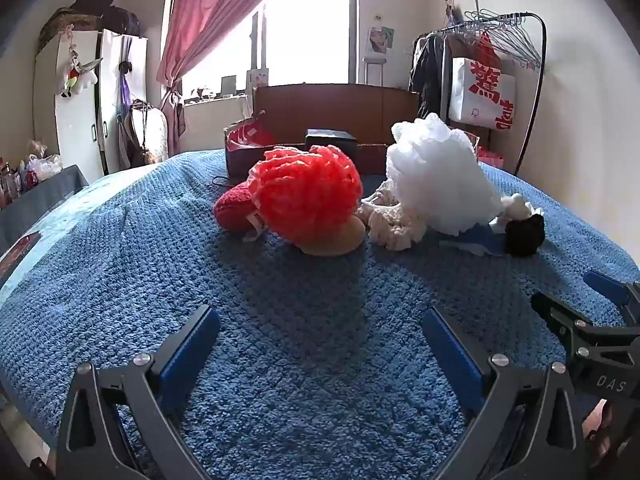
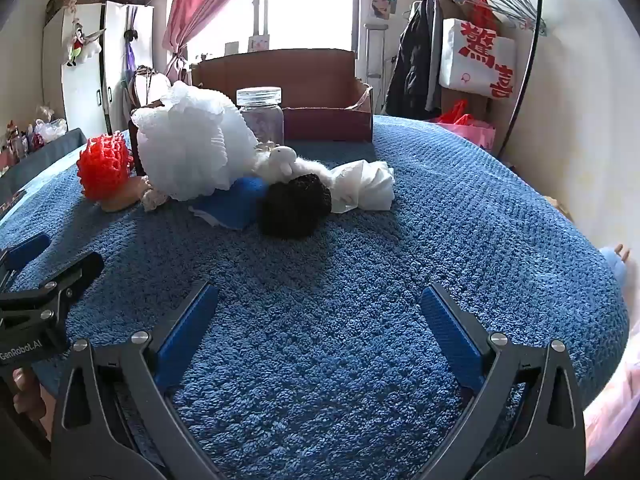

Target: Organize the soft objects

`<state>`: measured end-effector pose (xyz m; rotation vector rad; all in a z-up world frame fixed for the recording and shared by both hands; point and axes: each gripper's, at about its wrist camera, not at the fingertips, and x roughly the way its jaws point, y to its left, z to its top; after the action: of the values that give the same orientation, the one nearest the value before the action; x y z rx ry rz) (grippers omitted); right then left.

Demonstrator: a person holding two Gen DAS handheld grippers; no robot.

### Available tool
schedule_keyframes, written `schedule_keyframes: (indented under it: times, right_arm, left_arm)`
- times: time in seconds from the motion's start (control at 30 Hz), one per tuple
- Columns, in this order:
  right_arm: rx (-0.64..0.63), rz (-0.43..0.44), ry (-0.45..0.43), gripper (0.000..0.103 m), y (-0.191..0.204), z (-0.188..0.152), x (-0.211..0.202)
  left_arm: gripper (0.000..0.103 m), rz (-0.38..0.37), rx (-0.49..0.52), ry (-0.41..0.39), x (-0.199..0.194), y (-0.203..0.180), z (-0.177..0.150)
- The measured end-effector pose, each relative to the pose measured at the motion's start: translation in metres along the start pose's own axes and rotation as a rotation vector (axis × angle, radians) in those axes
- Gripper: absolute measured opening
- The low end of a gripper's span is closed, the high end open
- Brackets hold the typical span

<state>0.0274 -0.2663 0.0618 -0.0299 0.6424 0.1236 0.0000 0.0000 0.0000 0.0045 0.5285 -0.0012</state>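
A heap of soft things lies on the blue towel (image 1: 304, 360) ahead of both grippers. It holds a red mesh pouf (image 1: 308, 196), a red plush (image 1: 234, 210), a white mesh pouf (image 1: 440, 176), a cream knit piece (image 1: 390, 224), a blue cloth (image 2: 236, 204), a black knit ball (image 2: 294, 206), a small white plush (image 2: 280, 160) and a white cloth (image 2: 366, 186). My left gripper (image 1: 320, 332) is open and empty, well short of the red pouf. My right gripper (image 2: 318, 308) is open and empty, short of the black ball.
An open cardboard box (image 2: 320, 120) stands at the far edge behind the heap, with a lidded glass jar (image 2: 260, 116) beside it. A clothes rack (image 2: 480, 40) stands at the right wall, a white wardrobe (image 1: 80, 100) at the left.
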Motion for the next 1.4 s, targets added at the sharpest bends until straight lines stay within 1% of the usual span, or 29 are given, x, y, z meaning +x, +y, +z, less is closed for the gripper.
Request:
schedule_keyframes:
  times: [0.1,0.33,1.4]
  right_arm:
    - [0.003,0.002,-0.001,0.103,0.0001,0.0000,0.0003]
    - [0.003,0.003,0.002,0.103,0.0004,-0.0001,0.0014]
    - [0.003,0.002,0.009,0.103,0.0005,-0.0002,0.0028]
  left_arm:
    - [0.103,-0.013,-0.022,0.021,0.0008,0.0006,0.0000]
    - [0.103,-0.005,-0.010,0.012,0.0005,-0.0005,-0.0005]
    - [0.103,-0.007,-0.008,0.014,0.0011,-0.0016,-0.0002]
